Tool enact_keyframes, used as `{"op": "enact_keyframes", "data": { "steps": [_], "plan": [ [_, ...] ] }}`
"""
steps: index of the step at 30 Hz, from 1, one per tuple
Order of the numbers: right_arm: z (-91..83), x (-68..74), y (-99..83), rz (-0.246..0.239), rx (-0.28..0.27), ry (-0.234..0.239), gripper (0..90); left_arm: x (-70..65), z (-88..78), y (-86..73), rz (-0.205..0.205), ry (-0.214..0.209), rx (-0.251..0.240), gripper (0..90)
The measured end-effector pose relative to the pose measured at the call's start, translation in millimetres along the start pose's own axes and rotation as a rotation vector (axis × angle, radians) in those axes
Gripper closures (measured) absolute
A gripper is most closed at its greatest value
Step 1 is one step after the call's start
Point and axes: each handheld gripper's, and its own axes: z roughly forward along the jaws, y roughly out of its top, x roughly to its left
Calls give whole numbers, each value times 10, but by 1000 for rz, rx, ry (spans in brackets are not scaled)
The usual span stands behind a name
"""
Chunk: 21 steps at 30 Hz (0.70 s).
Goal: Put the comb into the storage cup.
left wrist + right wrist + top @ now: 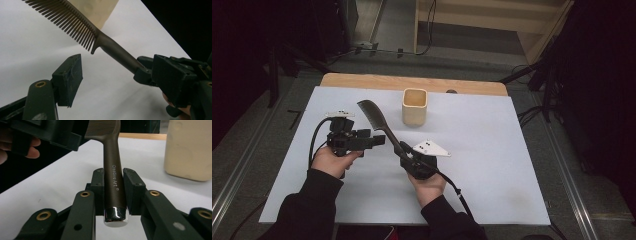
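Dark brown comb (377, 122), clamped by its handle in my right gripper (408, 153), needs tipping upright before entering the cream cup (414, 106) at one o'clock, while my left gripper (374, 140) idles with jaws apart

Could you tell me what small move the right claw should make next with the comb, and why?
Probably carry the comb toward the cream cup and tip it handle-down over the opening. The right claw is shut on the comb's handle, teeth end raised off the white table, and the cup stands open and upright just beyond. The left claw is open beside it, holding nothing.
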Motion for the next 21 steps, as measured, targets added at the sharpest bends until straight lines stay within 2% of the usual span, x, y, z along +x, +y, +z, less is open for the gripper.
{"op": "enact_keyframes", "data": {
  "steps": [4, 9, 13, 16, 21],
  "plan": [
    [14, 11, 6, 26, -11, 8, 703, -12, 38, 36, -3, 8, 0, 255],
    [29, 30, 22, 33, -29, 9, 703, -27, 72, 79, -5, 17, 6, 268],
    [38, 50, 31, 29, -38, 5, 703, -37, 93, 107, -11, 26, -5, 268],
    [44, 66, 38, 24, -43, 4, 703, -59, 114, 120, 4, 43, -14, 268],
    [41, 94, 49, 14, -52, -2, 702, -66, 166, 130, 5, 55, -8, 268]
  ]
}}
